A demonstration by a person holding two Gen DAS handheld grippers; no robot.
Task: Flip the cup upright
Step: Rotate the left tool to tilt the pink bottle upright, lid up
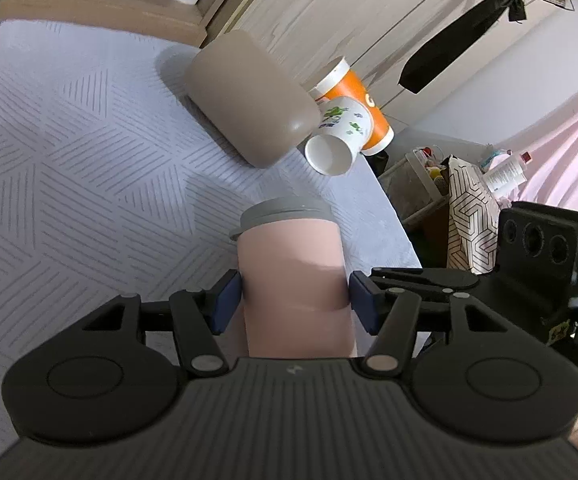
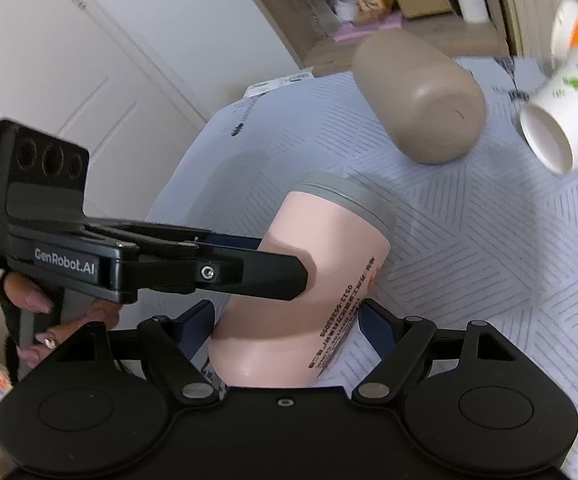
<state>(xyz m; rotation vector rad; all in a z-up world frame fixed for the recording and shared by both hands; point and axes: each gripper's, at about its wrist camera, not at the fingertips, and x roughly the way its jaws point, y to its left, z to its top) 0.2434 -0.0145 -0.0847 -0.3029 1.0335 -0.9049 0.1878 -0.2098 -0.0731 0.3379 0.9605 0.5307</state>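
I am gripping the pink cup [image 1: 293, 280] with my left claw [image 1: 295, 304], pads pressing its sides; my right claw [image 2: 289, 332] is straddling its base, contact unclear. Its grey lid end is pointing away over the mattress [image 1: 69, 140]. Beyond are lying a taupe tumbler [image 1: 249, 96] and paper cups [image 1: 339, 136], half hidden.

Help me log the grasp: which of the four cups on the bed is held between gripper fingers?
The pink cup with the grey lid; both the left gripper and right gripper bracket it, unlike the others.
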